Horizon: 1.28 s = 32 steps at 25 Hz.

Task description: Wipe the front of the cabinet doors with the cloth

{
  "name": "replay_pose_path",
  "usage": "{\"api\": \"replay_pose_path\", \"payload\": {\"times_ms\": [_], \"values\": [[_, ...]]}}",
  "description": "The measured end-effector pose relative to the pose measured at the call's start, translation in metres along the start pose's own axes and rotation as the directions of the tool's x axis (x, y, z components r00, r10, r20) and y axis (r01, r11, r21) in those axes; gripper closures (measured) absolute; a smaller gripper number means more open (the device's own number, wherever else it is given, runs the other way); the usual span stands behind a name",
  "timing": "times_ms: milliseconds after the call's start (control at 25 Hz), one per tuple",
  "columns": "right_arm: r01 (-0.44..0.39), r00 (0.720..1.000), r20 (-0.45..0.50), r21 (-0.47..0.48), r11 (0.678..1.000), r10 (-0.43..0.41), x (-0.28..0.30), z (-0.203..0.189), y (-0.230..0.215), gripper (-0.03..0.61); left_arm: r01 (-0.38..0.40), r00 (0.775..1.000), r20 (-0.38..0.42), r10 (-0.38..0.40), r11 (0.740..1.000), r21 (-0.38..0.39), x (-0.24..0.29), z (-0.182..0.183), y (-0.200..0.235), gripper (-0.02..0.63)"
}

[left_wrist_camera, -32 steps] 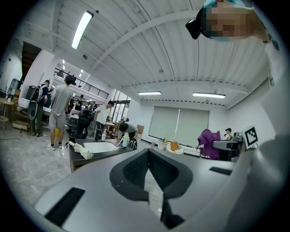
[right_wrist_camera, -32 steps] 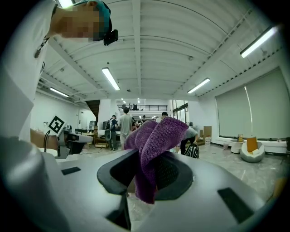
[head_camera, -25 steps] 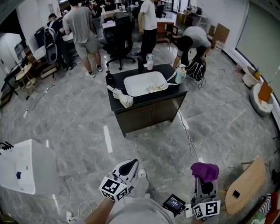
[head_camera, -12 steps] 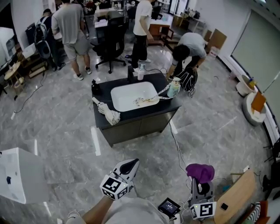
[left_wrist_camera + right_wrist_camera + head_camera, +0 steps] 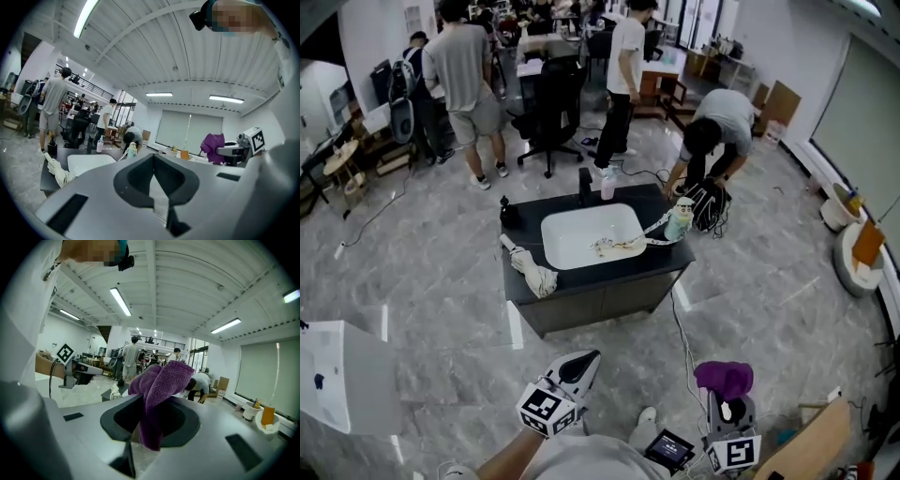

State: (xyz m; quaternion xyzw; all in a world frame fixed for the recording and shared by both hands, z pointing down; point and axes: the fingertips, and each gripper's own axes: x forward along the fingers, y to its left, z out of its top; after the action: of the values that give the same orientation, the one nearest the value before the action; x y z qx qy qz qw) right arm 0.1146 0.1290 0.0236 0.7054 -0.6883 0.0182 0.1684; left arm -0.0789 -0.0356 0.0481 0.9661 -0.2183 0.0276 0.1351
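Head view is showing the right gripper (image 5: 727, 405) clenching the purple cloth (image 5: 724, 378), bunched above its jaws; the left gripper (image 5: 581, 361) is sitting pinched together, empty. Well ahead and leftward of the cloth, the cabinet doors (image 5: 602, 302) are facing the 2 grippers, their front running crosswise; the left appears nearer.

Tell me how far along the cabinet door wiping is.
Done: the purple cloth is clamped in the right gripper. In hand: nothing more; the left gripper is shut and empty, and both are a stretch of floor away from the cabinet. Left: wiping the door fronts, not yet touched.
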Motion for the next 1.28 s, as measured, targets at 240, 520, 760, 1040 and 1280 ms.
{"api": "replay_pose_path", "payload": {"times_ms": [240, 520, 760, 1040, 1280], "values": [[-0.163, 0.984, 0.059, -0.048, 0.985, 0.166, 0.045, -0.003, -0.057, 0.474, -0.174, 0.984, 0.032, 0.175, 0.984, -0.033, 0.033, -0.002, -0.012, 0.611], [-0.323, 0.943, 0.083, -0.021, 0.946, 0.324, 0.086, -0.021, -0.127, 0.474, -0.330, 0.939, 0.083, 0.334, 0.942, -0.055, 0.078, 0.000, -0.049, 0.611], [-0.453, 0.888, 0.093, 0.018, 0.891, 0.449, 0.121, -0.031, -0.141, 0.474, -0.449, 0.890, 0.067, 0.452, 0.892, -0.058, 0.081, -0.010, -0.056, 0.611], [-0.533, 0.844, 0.131, 0.084, 0.842, 0.521, 0.163, -0.035, -0.141, 0.475, -0.538, 0.839, 0.078, 0.539, 0.842, -0.043, 0.079, -0.011, -0.043, 0.611], [-0.532, 0.845, 0.143, 0.123, 0.838, 0.515, 0.200, -0.030, -0.136, 0.474, -0.512, 0.857, 0.060, 0.513, 0.859, -0.028, 0.102, -0.018, -0.010, 0.611]]}}
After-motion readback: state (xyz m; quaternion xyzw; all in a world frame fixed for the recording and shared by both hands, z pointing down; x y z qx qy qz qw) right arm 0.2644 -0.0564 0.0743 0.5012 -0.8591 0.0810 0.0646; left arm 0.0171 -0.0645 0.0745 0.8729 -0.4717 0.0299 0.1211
